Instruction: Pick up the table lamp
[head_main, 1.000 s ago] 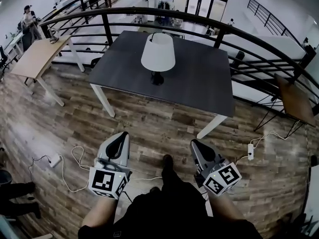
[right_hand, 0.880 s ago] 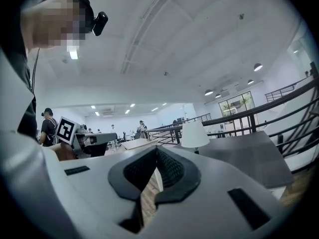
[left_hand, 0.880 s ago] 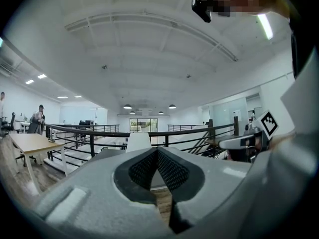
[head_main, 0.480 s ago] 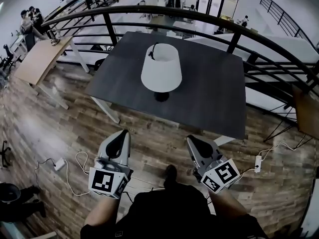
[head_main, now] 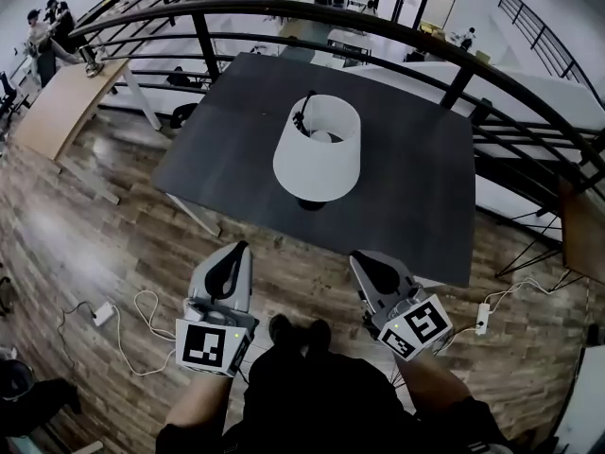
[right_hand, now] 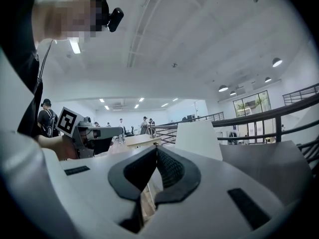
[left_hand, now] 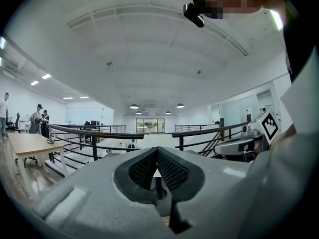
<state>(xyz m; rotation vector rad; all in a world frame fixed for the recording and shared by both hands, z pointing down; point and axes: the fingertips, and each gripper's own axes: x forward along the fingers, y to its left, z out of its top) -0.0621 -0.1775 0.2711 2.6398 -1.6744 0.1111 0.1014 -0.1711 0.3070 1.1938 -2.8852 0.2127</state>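
The table lamp, with a white shade (head_main: 317, 154) and a dark base (head_main: 311, 202), stands upright on the dark square table (head_main: 416, 187). Both grippers hover over the wooden floor just short of the table's near edge, apart from the lamp. My left gripper (head_main: 237, 250) has its jaws together and holds nothing. My right gripper (head_main: 357, 257) is shut and empty too. The left gripper view shows the shade (left_hand: 149, 140) straight ahead above the closed tips (left_hand: 157, 151). In the right gripper view the shade (right_hand: 199, 141) stands to the right of the closed tips (right_hand: 156, 148).
A black metal railing (head_main: 378, 26) curves behind the table. A light wooden table (head_main: 57, 112) stands at the left, another (head_main: 581, 244) at the right edge. Cables and power strips (head_main: 99, 315) (head_main: 477, 324) lie on the floor. People (head_main: 43, 36) stand far left.
The person has stepped toward the table, so the lamp looms larger and nearer. Both grippers have come forward to the table's near edge, their jaws still together.
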